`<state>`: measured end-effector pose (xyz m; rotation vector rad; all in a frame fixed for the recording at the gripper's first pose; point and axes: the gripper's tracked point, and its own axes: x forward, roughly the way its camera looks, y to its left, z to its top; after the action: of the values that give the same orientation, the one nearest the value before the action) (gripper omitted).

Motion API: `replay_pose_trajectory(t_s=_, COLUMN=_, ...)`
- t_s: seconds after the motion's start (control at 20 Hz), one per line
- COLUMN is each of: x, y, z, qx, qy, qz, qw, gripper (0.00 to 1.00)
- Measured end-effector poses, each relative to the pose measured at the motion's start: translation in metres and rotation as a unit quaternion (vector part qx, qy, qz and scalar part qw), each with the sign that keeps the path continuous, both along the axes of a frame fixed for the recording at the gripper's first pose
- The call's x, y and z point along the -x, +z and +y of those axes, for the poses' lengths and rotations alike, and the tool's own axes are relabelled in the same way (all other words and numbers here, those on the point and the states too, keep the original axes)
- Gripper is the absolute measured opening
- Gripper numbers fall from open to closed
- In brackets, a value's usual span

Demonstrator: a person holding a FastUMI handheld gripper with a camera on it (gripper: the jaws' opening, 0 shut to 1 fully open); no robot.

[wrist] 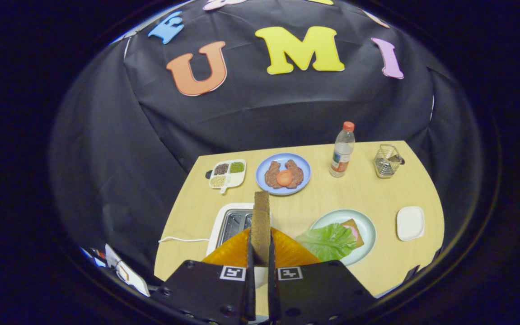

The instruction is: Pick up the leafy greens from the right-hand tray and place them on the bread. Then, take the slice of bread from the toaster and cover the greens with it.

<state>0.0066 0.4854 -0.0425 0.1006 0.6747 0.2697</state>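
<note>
My gripper [260, 262] is shut on a brown slice of bread [261, 225], held upright on edge between both fingers, lifted above the white toaster [230, 221]. To the right of the fingers a pale green plate [367, 225] holds a slice of bread [354, 228] with pink filling. A green lettuce leaf [327, 241] lies over it, hanging past the plate's near-left rim. An orange tray [228, 253] sits just under the fingers, partly hidden by them.
At the table's far side stand a blue plate [264, 183] with meat and an orange round piece, a divided dish of grains [227, 174], a plastic bottle [342, 151] and a wire basket [386, 160]. A small white dish [410, 222] lies at the right. The toaster's white cord [183, 239] trails left.
</note>
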Motion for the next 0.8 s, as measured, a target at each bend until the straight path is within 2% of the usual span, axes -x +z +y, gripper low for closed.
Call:
replay_pose_trajectory(t_s=0.2, x=-0.01, y=-0.023, z=-0.042, qx=0.003, qy=-0.021, qz=0.02, qw=1.0, gripper=0.11)
replay_pose_trajectory(t_s=0.4, x=-0.034, y=-0.07, z=-0.076, qx=-0.001, qy=-0.037, qz=0.046, qw=0.998, gripper=0.11)
replay_pose_trajectory(t_s=0.6, x=-0.059, y=-0.115, z=-0.103, qx=-0.031, qy=-0.039, qz=0.083, qw=0.995, gripper=0.11)
replay_pose_trajectory(t_s=0.8, x=-0.073, y=-0.152, z=-0.124, qx=-0.05, qy=-0.019, qz=0.111, qw=0.992, gripper=0.11)
